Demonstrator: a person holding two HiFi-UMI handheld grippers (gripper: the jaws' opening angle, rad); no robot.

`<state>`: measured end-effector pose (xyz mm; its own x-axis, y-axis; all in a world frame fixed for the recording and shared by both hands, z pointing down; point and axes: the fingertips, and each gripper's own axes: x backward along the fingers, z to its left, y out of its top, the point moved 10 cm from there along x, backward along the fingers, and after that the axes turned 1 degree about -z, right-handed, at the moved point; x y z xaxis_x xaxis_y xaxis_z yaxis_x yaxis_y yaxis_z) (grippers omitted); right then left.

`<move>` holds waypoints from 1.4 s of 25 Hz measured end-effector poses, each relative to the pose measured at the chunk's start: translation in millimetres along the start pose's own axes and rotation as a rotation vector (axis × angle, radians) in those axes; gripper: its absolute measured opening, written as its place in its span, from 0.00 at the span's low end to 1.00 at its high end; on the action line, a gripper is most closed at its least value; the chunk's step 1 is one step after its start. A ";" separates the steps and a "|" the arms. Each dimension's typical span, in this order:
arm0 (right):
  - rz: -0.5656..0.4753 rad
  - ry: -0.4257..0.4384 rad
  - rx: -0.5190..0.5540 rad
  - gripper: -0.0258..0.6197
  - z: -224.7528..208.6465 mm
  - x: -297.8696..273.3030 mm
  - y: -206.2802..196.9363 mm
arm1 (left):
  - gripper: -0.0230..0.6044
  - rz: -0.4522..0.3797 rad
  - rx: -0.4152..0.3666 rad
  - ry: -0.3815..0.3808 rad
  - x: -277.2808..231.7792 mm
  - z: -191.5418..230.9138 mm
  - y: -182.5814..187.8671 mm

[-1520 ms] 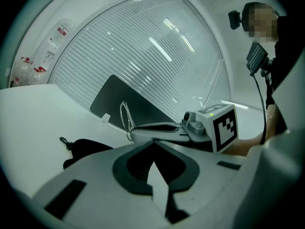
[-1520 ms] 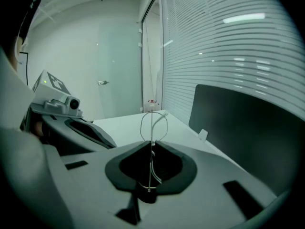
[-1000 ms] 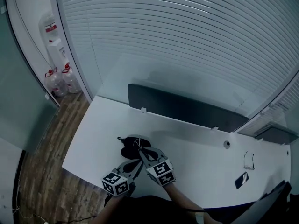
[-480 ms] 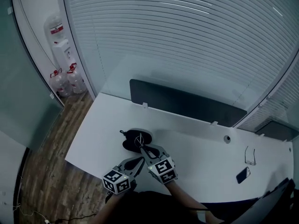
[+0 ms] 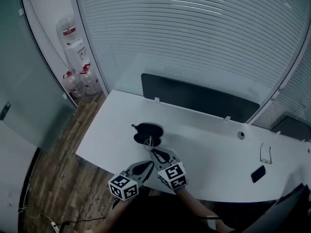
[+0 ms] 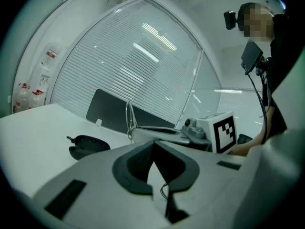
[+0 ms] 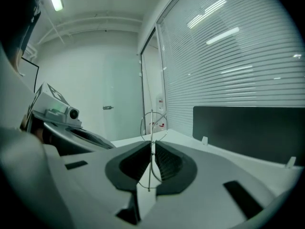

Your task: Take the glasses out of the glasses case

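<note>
The black glasses case [image 5: 147, 132] lies open on the white desk [image 5: 204, 154]; it also shows low at the left as the case [image 6: 88, 145]. My right gripper [image 5: 154, 151] is shut on thin wire-framed glasses [image 5: 151, 141], held upright just on the near side of the case and clear of it. Along its jaws, the glasses [image 7: 152, 127] stick up from the right gripper [image 7: 152, 147]. My left gripper [image 5: 148, 164] hovers beside it, lower left. The left gripper [image 6: 153, 152] is shut, with nothing held.
A second pair of glasses [image 5: 266, 153] and a dark phone [image 5: 258, 174] lie at the desk's right end. A dark partition panel [image 5: 199, 98] runs along the desk's back edge, with blinds behind. Water bottles [image 5: 80, 79] stand on the wooden floor at left.
My right gripper has drawn back from over the case toward me, carrying the glasses out of it. The left gripper stayed alongside. The head view has shifted.
</note>
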<state>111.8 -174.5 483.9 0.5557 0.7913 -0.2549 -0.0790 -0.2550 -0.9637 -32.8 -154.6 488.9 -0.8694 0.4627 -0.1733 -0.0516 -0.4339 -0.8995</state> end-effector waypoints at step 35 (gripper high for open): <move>0.056 0.044 -0.032 0.10 108.1 86.4 -33.7 | 0.05 -0.022 0.096 0.018 102.3 -89.7 -61.6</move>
<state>73.1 -37.5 485.8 0.5869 0.7503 -0.3043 -0.0855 -0.3163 -0.9448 -74.5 -11.3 490.6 -0.8588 0.4862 -0.1616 -0.1180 -0.4947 -0.8610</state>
